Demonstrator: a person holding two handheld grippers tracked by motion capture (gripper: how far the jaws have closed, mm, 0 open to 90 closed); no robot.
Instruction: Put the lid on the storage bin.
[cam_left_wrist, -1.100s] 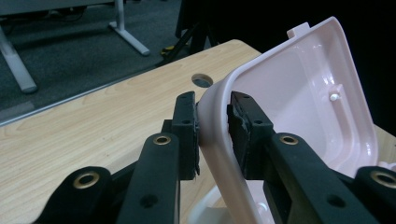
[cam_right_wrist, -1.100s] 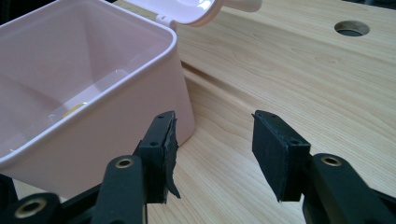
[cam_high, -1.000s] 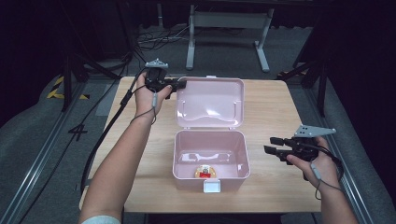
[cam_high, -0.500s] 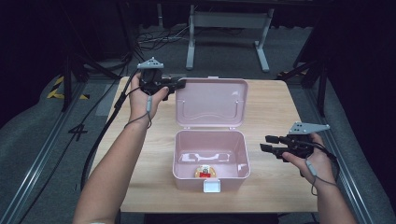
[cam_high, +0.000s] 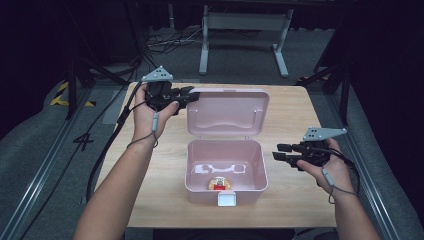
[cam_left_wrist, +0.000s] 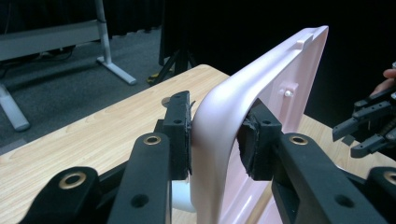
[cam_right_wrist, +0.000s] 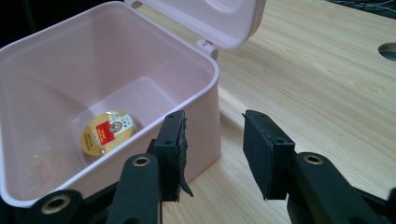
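A pink plastic box (cam_high: 200, 192) stands open in the middle of the wooden table, its lid (cam_high: 227, 112) tipped back. At the bottom of the box lies a small round gold and red item (cam_high: 218, 183), also seen in the right gripper view (cam_right_wrist: 106, 132). My left gripper (cam_high: 186, 95) is shut on the lid's far left corner; in the left gripper view both pads (cam_left_wrist: 180, 135) press the lid's rim (cam_left_wrist: 261, 88). My right gripper (cam_high: 276, 156) hovers open just right of the box, its jaws (cam_right_wrist: 215, 149) apart beside the box's wall (cam_right_wrist: 205, 116).
A white latch (cam_high: 226, 200) sticks out at the box's front. The table (cam_high: 300, 115) has bare wood on both sides of the box and a hole (cam_right_wrist: 387, 49) near one edge. A metal stand (cam_high: 245, 30) and cables lie on the floor behind.
My right gripper has moved left, closer to the box's right side. The left gripper and the lid have stayed almost still.
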